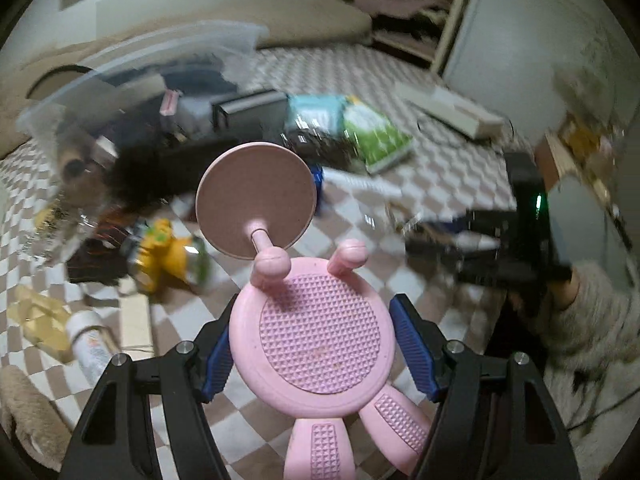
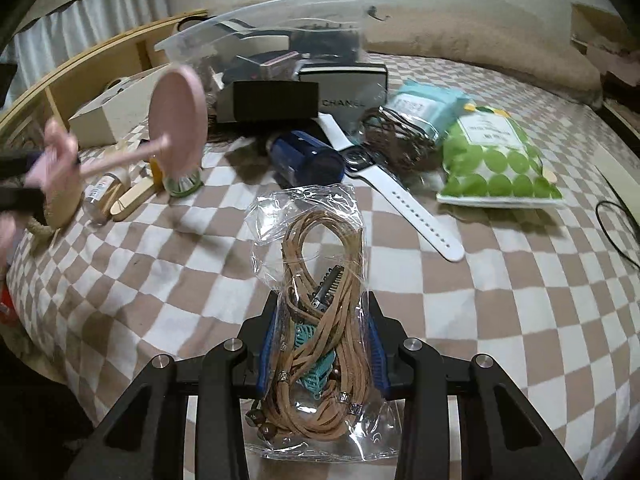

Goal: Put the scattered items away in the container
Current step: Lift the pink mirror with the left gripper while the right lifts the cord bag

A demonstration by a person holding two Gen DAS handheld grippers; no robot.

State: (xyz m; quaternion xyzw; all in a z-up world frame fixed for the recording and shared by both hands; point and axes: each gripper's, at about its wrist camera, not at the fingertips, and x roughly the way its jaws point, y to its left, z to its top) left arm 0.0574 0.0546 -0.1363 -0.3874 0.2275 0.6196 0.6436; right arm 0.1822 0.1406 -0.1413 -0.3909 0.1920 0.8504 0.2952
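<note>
My left gripper (image 1: 316, 320) is shut on a pink rabbit-shaped stand (image 1: 320, 332) with a round pink disc on a stalk, held above the checked bedspread. In the right wrist view the same stand (image 2: 176, 120) shows blurred at the left. My right gripper (image 2: 322, 312) is shut on a clear bag of tan cords and hair clips (image 2: 316, 280), lifted off the bed. The clear plastic container (image 2: 260, 12) stands at the far side with boxes and dark items inside; it appears again as the container (image 1: 160, 64) at the upper left in the left wrist view.
On the bed lie a green dotted packet (image 2: 496, 160), a teal packet (image 2: 428, 104), a white watch (image 2: 400, 192), a blue cylinder (image 2: 308, 156), a black box (image 2: 344, 88) and a small bottle (image 2: 104, 192). A sleeved hand (image 1: 592, 312) shows at the right.
</note>
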